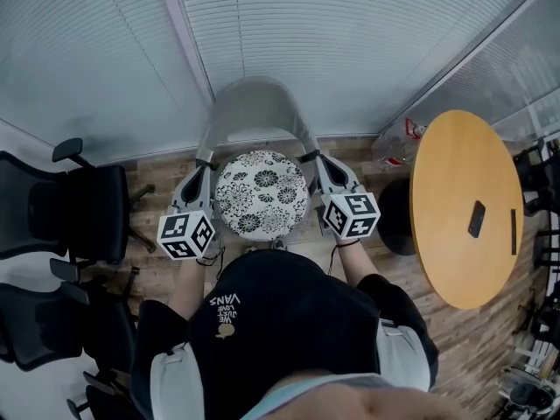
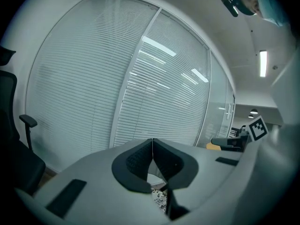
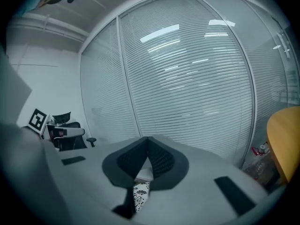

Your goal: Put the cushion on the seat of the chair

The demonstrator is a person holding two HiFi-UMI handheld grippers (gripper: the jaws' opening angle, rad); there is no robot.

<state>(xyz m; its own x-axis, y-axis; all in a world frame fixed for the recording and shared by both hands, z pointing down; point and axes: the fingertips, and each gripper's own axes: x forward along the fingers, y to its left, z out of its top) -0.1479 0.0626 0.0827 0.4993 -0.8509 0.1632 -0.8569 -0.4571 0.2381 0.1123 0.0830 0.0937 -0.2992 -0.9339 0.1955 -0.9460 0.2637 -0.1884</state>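
A round white cushion with black flowers [image 1: 261,192] lies level inside the curved back of a grey chair [image 1: 258,103] and hides its seat. My left gripper [image 1: 205,164] is beside the cushion's left edge. My right gripper [image 1: 311,158] is beside its right edge. Both are shut, and their dark pads meet with nothing between them. In the left gripper view the closed left gripper [image 2: 152,142] points at the blinds, with a strip of cushion [image 2: 160,199] below it. The right gripper [image 3: 147,138] shows the same, with the cushion [image 3: 139,193] underneath.
A round wooden table [image 1: 446,261] stands at the right with a dark phone [image 1: 476,219] on it. Two black office chairs [image 1: 70,208] stand at the left. A wall of white blinds [image 1: 289,33] runs behind the grey chair. Clear plastic [image 1: 398,143] lies near the wall.
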